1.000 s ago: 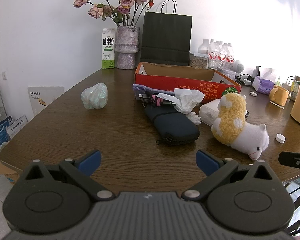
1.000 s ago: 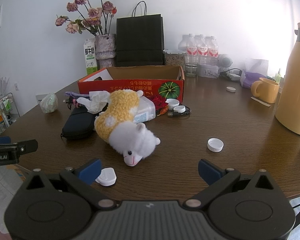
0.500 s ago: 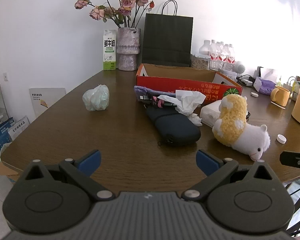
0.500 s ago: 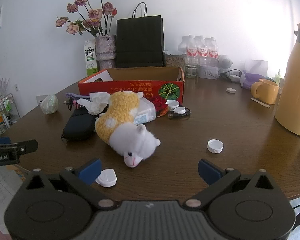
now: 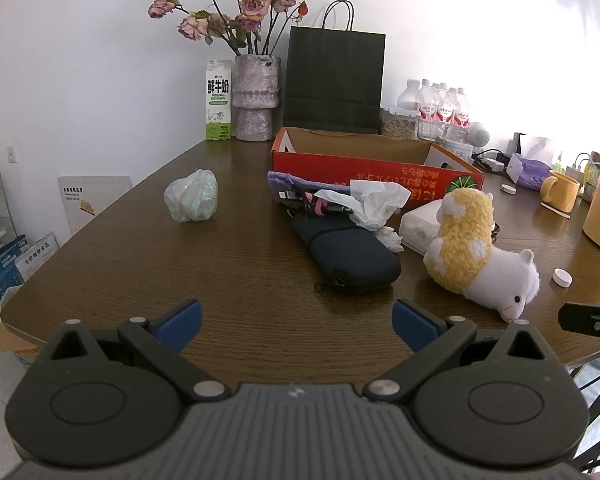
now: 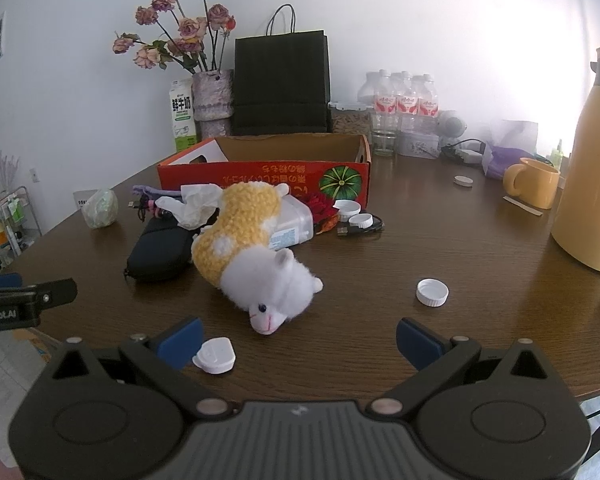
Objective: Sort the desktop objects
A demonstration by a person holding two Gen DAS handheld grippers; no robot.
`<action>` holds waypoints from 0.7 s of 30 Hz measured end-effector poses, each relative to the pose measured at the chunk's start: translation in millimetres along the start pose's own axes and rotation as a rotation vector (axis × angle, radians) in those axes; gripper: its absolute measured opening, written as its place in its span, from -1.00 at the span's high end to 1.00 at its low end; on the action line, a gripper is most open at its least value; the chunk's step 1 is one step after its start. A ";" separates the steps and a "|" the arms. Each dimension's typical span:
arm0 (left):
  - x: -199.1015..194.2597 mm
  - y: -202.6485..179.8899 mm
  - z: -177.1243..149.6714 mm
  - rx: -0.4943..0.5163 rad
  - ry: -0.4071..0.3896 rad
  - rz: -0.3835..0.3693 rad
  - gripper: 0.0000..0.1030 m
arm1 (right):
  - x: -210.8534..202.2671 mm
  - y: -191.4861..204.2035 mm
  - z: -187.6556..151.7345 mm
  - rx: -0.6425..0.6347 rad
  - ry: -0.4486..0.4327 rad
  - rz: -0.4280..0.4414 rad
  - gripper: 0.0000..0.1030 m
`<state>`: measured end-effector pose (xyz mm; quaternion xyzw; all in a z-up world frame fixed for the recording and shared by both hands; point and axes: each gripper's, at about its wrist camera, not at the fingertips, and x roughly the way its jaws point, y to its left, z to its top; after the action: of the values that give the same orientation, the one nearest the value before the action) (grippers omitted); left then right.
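Observation:
A yellow and white plush sheep (image 5: 476,252) (image 6: 256,256) lies on its side on the brown table. Behind it is an open red cardboard box (image 5: 372,168) (image 6: 268,168). A dark zip pouch (image 5: 348,252) (image 6: 160,252) lies left of the sheep, with crumpled tissue (image 5: 376,200) and cables at its far end. A crumpled plastic bag (image 5: 192,196) (image 6: 100,208) sits further left. My left gripper (image 5: 296,324) is open and empty above the table's near edge. My right gripper (image 6: 296,338) is open and empty just in front of the sheep's head.
White caps lie on the table: one (image 6: 215,356) by my right gripper's left finger, one (image 6: 432,292) to the right. A yellow flask (image 6: 592,168), yellow mug (image 6: 534,182), water bottles (image 6: 400,108), black paper bag (image 6: 282,84), flower vase (image 5: 256,96) and milk carton (image 5: 218,100) stand along the back.
Both grippers have risen and moved slightly forward over the table; objects have not moved and the jaws stay open.

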<state>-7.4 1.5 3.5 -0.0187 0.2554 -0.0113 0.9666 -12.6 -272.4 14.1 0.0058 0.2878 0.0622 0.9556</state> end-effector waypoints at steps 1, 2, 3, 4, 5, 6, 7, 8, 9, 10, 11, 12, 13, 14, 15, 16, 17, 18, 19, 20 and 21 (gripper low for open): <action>0.6 -0.8 -0.2 0.001 0.002 -0.002 -1.00 | 0.4 -0.2 0.3 0.000 0.001 0.000 -1.00; 1.2 -1.9 0.0 0.004 0.005 -0.005 -1.00 | 1.2 -0.1 -1.2 -0.001 0.002 -0.001 -1.00; 1.2 -3.2 0.1 0.008 0.004 -0.010 -1.00 | 1.8 -0.8 -1.1 -0.001 0.005 -0.002 -1.00; 1.3 -5.5 -0.1 0.013 0.003 -0.016 -1.00 | 2.3 -1.7 -1.3 0.000 0.007 -0.003 -1.00; 1.5 -8.2 0.0 0.021 0.003 -0.024 -1.00 | 2.6 -3.1 -1.9 0.000 0.008 -0.007 -1.00; 2.0 -11.3 0.0 0.029 0.005 -0.031 -1.00 | 2.7 -4.7 -3.2 0.001 0.009 -0.010 -1.00; 2.9 -15.2 -0.3 0.036 0.007 -0.039 -1.00 | 3.0 -6.3 -3.1 0.002 0.011 -0.013 -1.00; 3.9 -19.2 -0.6 0.045 0.010 -0.049 -1.00 | 3.2 -8.6 -4.3 0.003 0.012 -0.015 -1.00; 4.9 -22.3 -0.8 0.052 0.012 -0.054 -1.00 | 3.8 -10.5 -4.9 0.002 0.013 -0.019 -1.00; 6.0 -25.6 -1.1 0.058 0.014 -0.057 -1.00 | 4.7 -12.3 -5.0 0.000 0.015 -0.022 -1.00; 7.6 -28.1 -1.2 0.061 0.015 -0.059 -1.00 | 5.8 -14.7 -5.7 0.000 0.017 -0.025 -1.00; 10.2 -29.7 -0.3 0.061 0.018 -0.058 -1.00 | 7.0 -17.2 -6.1 0.000 0.017 -0.027 -1.00; 12.8 -31.6 0.2 0.059 0.021 -0.053 -1.00 | 8.3 -19.8 -6.0 0.001 0.018 -0.031 -1.00; 15.5 -32.0 1.1 0.052 0.024 -0.047 -1.00 | 9.9 -22.4 -6.1 0.001 0.017 -0.036 -1.00; 18.7 -32.2 3.0 0.045 0.026 -0.041 -1.00 | 11.7 -25.7 -6.2 0.001 0.016 -0.041 -1.00; 20.8 -32.4 4.5 0.041 0.027 -0.039 -1.00 | 13.6 -28.6 -5.9 0.001 0.014 -0.046 -1.00; 23.5 -32.4 6.4 0.036 0.027 -0.036 -1.00 | 15.6 -31.7 -5.6 0.000 0.012 -0.051 -1.00; 26.5 -32.8 8.4 0.034 0.028 -0.031 -1.00 | 19.0 -35.2 -4.6 0.000 0.011 -0.056 -1.00; 29.4 -33.2 10.3 0.032 0.030 -0.026 -1.00 | 21.8 -38.7 -4.2 0.000 0.011 -0.060 -1.00; 32.0 -34.1 11.6 0.032 0.030 -0.021 -1.00 | 25.7 -42.6 -3.4 0.000 0.012 -0.065 -0.99; 35.3 -35.1 13.2 0.031 0.032 -0.015 -1.00 | 30.0 -46.4 -2.6 0.000 0.015 -0.073 -0.97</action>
<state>29.4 -34.3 -1.0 -0.0056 0.2705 -0.0229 0.9624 16.2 -314.9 -6.7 -0.0051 0.2951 0.0274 0.9550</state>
